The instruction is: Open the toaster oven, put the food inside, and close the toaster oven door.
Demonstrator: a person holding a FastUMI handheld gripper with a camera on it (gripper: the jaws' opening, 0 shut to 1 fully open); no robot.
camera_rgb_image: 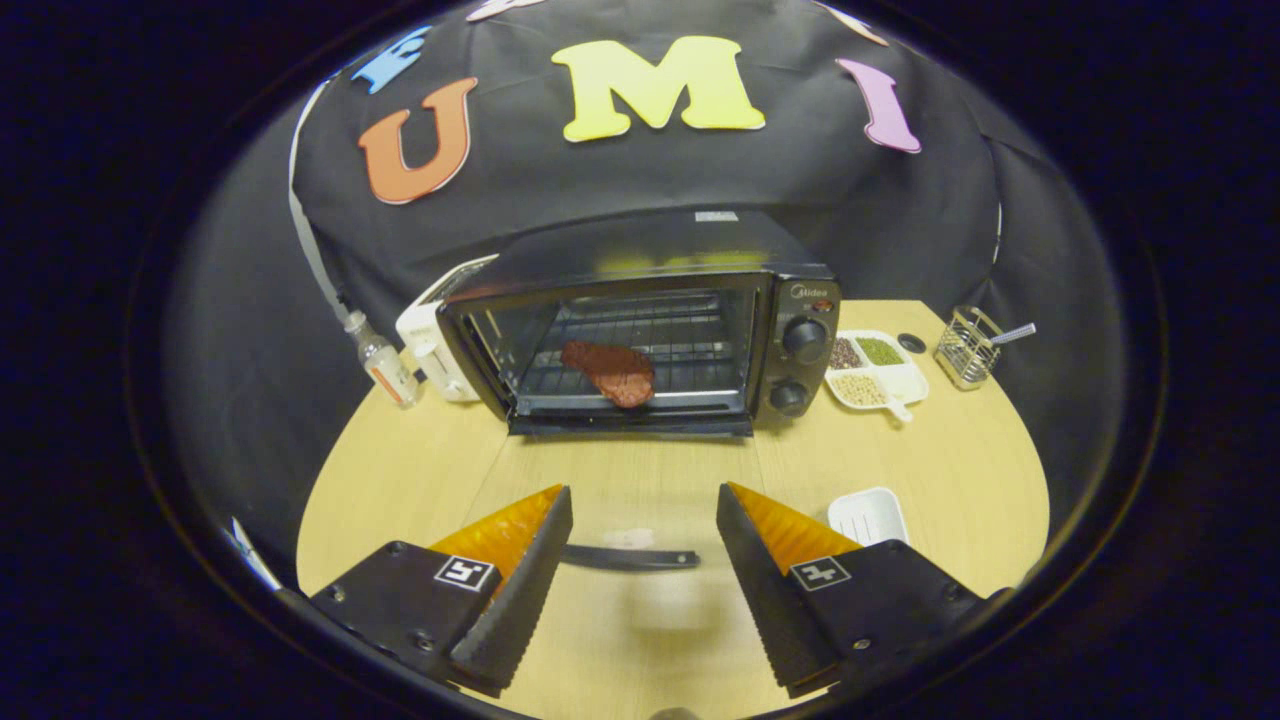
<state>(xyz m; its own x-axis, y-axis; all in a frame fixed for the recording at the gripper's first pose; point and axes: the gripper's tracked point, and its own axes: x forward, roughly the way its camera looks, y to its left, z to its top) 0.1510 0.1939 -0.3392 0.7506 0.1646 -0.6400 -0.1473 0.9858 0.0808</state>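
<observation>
Now the gripper (644, 545) hangs with jaws spread wide and empty; the steak (610, 372) lies on the rack inside the toaster oven (655, 330); its lowered door's handle (628, 558) runs crosswise between the fingers, straight ahead.

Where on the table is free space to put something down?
Free: the wood between the open fingers and the lowered toaster oven door, and right of the small white dish. Crowded: the bottle left of the toaster oven; divided tray and wire holder to its right.
</observation>
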